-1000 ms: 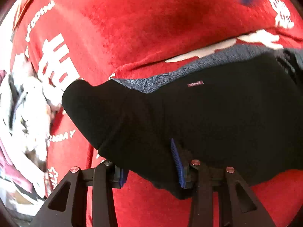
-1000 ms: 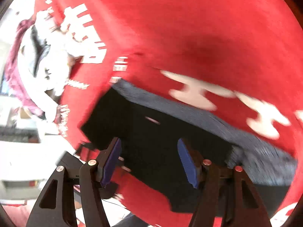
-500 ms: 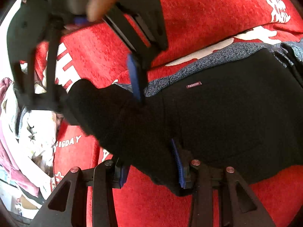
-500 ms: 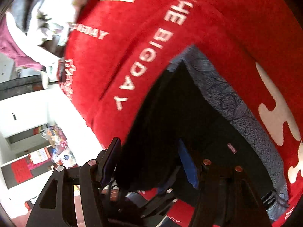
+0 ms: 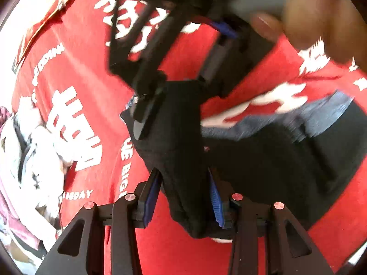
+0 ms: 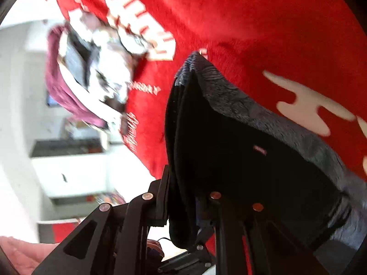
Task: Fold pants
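Note:
The black pants (image 5: 263, 160) with a grey patterned waistband (image 5: 321, 112) lie on a red printed cloth (image 5: 75, 73). My left gripper (image 5: 183, 194) has its blue-padded fingers around one bunched end of the pants, which is lifted off the cloth. My right gripper (image 5: 174, 91) shows from the far side in the left wrist view, clamped on the same raised end. In the right wrist view my right gripper (image 6: 183, 201) is shut on the folded black edge of the pants (image 6: 229, 149), waistband (image 6: 240, 105) along the top.
A heap of white, grey and maroon clothes (image 5: 20, 155) lies at the left edge of the red cloth; it also shows in the right wrist view (image 6: 87, 73). White furniture (image 6: 68, 171) stands beyond the table edge. A hand (image 5: 321, 11) holds the right gripper.
My right gripper came in over the left end of the pants and closed on it. That end has been lifted up off the cloth between both grippers.

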A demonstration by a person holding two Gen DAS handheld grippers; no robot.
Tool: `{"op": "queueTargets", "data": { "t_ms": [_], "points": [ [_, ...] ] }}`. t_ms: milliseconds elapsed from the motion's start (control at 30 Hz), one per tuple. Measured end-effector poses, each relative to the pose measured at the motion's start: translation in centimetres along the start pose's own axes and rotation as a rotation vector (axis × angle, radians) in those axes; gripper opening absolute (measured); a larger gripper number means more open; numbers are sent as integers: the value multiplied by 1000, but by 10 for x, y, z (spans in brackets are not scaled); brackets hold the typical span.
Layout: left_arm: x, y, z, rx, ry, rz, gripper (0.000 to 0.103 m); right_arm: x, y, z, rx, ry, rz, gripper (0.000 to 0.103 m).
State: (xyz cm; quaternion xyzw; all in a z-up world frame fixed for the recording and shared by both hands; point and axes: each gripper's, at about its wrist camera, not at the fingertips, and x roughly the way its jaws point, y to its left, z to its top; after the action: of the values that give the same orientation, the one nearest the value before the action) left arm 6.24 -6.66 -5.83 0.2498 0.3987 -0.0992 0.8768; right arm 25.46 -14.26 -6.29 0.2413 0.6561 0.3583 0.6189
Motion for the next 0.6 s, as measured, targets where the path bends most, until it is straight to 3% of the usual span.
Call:
{"op": "queueTargets", "data": {
  "t_ms": [267,600],
  "points": [
    [-48,-57,53,18,-97,-148,42,-107,-46,-68,69,-232,107,18],
    [-65,-189,83,175,-98,-312,42,-203,-153,-170,251,-419,118,20]
  ]
}}
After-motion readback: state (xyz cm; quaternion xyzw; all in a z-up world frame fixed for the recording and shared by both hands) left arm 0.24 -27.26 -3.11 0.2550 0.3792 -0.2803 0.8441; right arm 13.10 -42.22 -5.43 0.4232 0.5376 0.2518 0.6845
